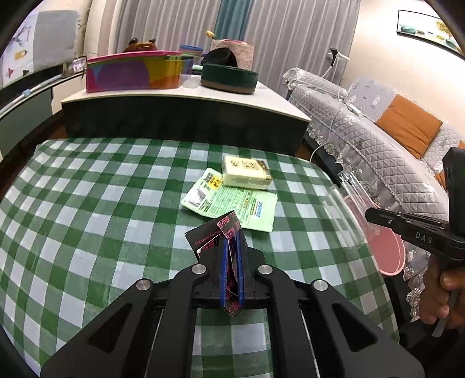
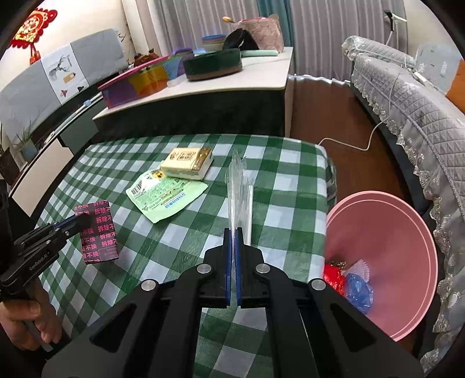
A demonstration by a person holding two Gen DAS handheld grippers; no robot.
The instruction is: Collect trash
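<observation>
Fingers (image 1: 241, 270) of left clamp "Manyaoj Fashion" card (image 1: 216, 232); right fingers (image 2: 239, 256) pinch clear wrapper (image 2: 239, 186).

beyond the far edge of my checked tablecloth (image 1: 87, 203) i see a low white-topped table (image 1: 186, 99). on it, to the left, a bright multicoloured box (image 1: 136, 72) with a pink lid, and to its right a round dark green tin (image 1: 229, 78) with a black cap (image 1: 221, 58) behind it. farther back stands a pink patterned container (image 1: 232, 48). grey curtains (image 1: 290, 35) with a teal strip hang along the far wall. on the right runs a sofa under a grey quilted cover (image 1: 377, 139), an orange cushion (image 1: 409, 125) on it. a white cable (image 2: 363, 142) trails over the dark floor beside it. a red knot ornament (image 2: 32, 26) hangs far left.
</observation>
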